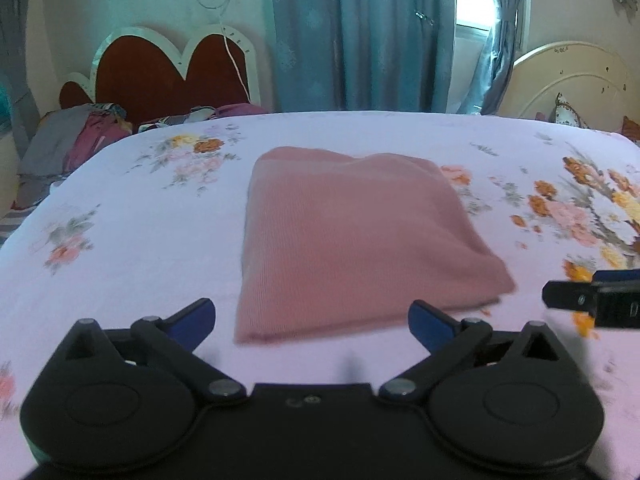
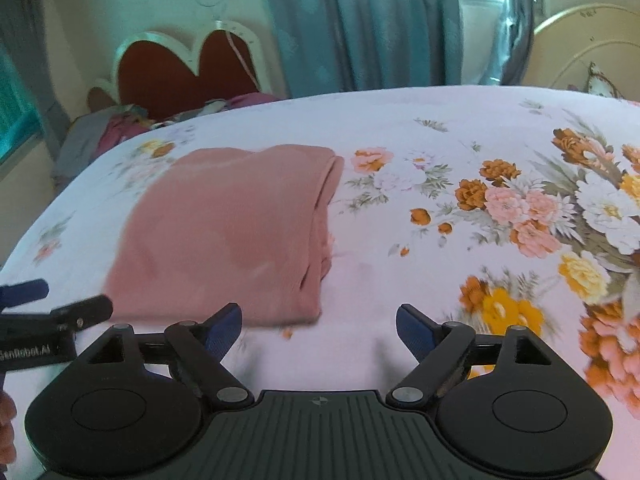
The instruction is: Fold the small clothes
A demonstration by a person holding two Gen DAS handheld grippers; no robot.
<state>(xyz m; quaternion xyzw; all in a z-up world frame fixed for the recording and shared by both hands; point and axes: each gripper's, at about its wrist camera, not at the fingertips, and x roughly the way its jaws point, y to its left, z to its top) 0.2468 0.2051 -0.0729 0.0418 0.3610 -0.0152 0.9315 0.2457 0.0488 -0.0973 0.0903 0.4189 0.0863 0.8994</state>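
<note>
From the left wrist cam, the left gripper [image 1: 312, 322] had its jaws spread wide with nothing between them, blue pads clear of the cloth. The folded pink garment [image 1: 352, 236] lay flat in the middle of the floral bedsheet [image 1: 132, 240], its near edge just past the fingertips. The tip of the right gripper [image 1: 592, 296] poked in at the right edge, off to the side of the garment. Back there were a red heart-shaped headboard [image 1: 168, 72], blue curtains [image 1: 360, 32] and a pile of clothes [image 1: 72, 140] at the left. Over on the right wrist cam, the right gripper [image 2: 319, 330] was also wide apart and empty, hanging over bare sheet just right of the garment's near corner. The pink garment [image 2: 224, 232] sat left of centre, stacked layers showing along its right edge. The left gripper [image 2: 60, 308] peeked in at the left, near the garment's front-left corner, and a bit of the person's hand [image 2: 7, 428] showed at the very edge.
</note>
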